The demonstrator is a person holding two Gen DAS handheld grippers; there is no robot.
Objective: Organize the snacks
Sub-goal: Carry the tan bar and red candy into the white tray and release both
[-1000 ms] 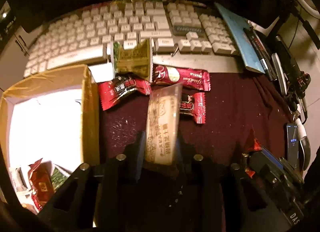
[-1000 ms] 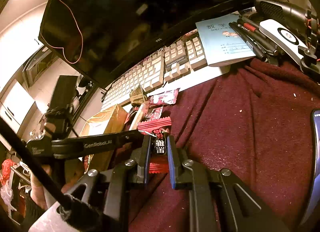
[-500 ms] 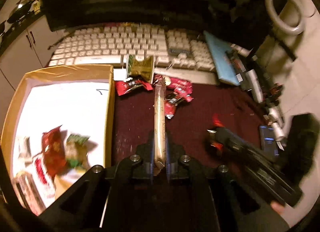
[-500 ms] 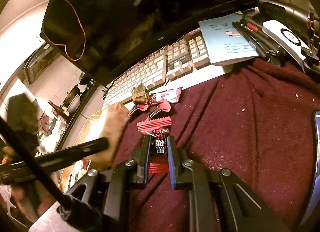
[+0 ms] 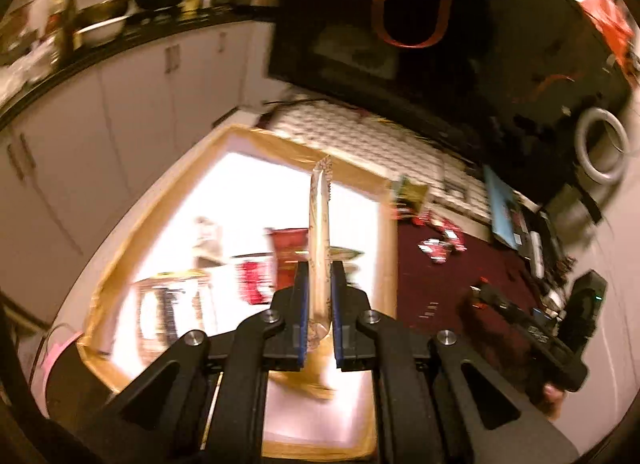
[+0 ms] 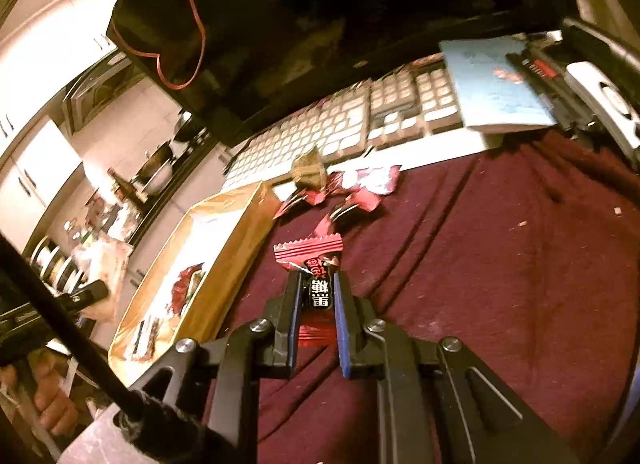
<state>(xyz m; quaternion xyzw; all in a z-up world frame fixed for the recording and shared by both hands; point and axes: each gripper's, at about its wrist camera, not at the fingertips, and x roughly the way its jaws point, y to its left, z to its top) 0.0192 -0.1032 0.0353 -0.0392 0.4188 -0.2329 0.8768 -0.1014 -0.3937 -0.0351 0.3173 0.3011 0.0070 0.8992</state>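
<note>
My left gripper point(image 5: 319, 270) is shut on a long tan snack bar point(image 5: 319, 223), held edge-on above the open cardboard box point(image 5: 386, 232). The box holds several red and green snack packets point(image 5: 288, 252); it also shows in the right wrist view point(image 6: 236, 240). My right gripper point(image 6: 318, 282) is shut on a red candy wrapper point(image 6: 310, 254) with black print, above the maroon cloth point(image 6: 500, 264). Loose red snack packets point(image 6: 360, 187) and a gold-green packet point(image 6: 308, 167) lie by the keyboard point(image 6: 352, 123). The right gripper shows at the right of the left wrist view point(image 5: 520, 328).
A dark monitor point(image 6: 320, 23) stands behind the keyboard. A blue notebook point(image 6: 496, 83), pens and a white device point(image 6: 600, 99) lie at the right. White cabinets point(image 5: 100, 123) and a counter with pots are to the left of the box.
My left gripper has swung left and up with the tan bar, from over the cloth to over the box. The right gripper has kept its hold and moved slightly forward.
</note>
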